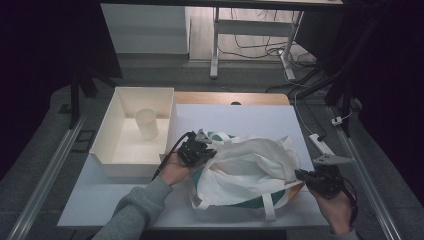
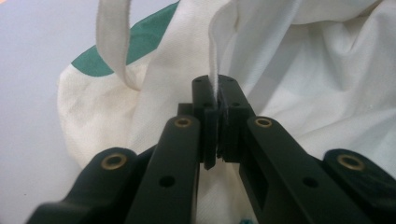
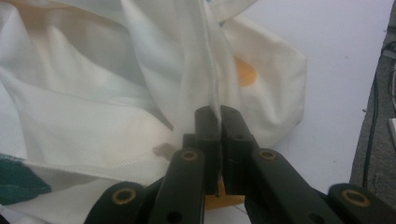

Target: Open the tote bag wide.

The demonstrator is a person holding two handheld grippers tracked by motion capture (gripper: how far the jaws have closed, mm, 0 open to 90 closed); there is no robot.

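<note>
Tote bag [image 1: 250, 172] rim is clamped by left gripper [image 2: 215, 100] & right gripper [image 3: 218, 116] at opposite sides (prob. to spread its mouth open).

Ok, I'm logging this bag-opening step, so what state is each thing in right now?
Cloth tote bag: lying crumpled on the table, its mouth rim pulled out to both sides.
Left tongs: shut on the bag's rim edge.
Right tongs: shut on the bag's stitched rim.
White bin: open-topped, sitting on the table beside the bag.
Cup: upright inside the bin.
</note>
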